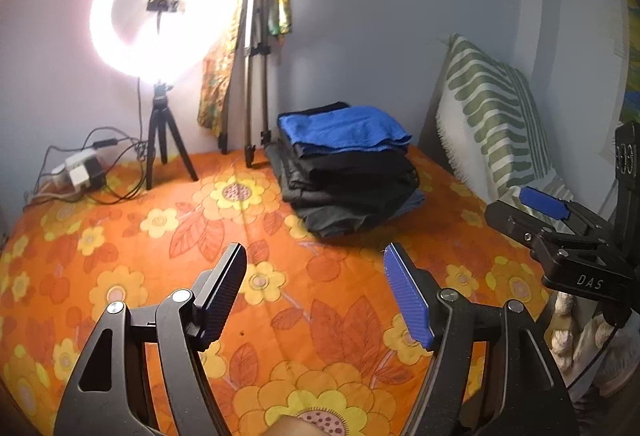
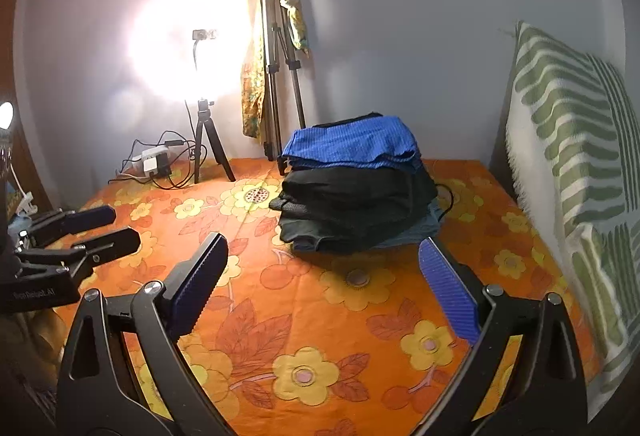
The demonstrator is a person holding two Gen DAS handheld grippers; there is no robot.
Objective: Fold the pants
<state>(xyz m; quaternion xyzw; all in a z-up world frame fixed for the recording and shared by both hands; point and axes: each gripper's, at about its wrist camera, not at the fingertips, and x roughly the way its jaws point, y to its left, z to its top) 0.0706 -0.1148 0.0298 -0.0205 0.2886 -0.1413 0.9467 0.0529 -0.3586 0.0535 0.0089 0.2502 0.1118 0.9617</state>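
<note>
Although both tools hovered over the bed (image 1: 120, 256) with its orange flowered sheet, neither held anything: the left gripper (image 1: 316, 292) had its fingers spread wide with only bare sheet between them, and the right gripper (image 2: 324, 276) was spread just as wide and likewise empty. The pants appeared to be in the stack of folded clothes (image 2: 356, 204), dark pieces under a blue one on top, which sat at the far side of the bed near the wall, ahead of both pairs of fingers and well apart from them. Its long side ran roughly across the view. The stack lay almost straight ahead of the right gripper and somewhat right of the left one's line, so the right seemed the nearer. Both tools pointed forward and slightly down, side by side, with no unfolded pants visible on the sheet between them
</note>
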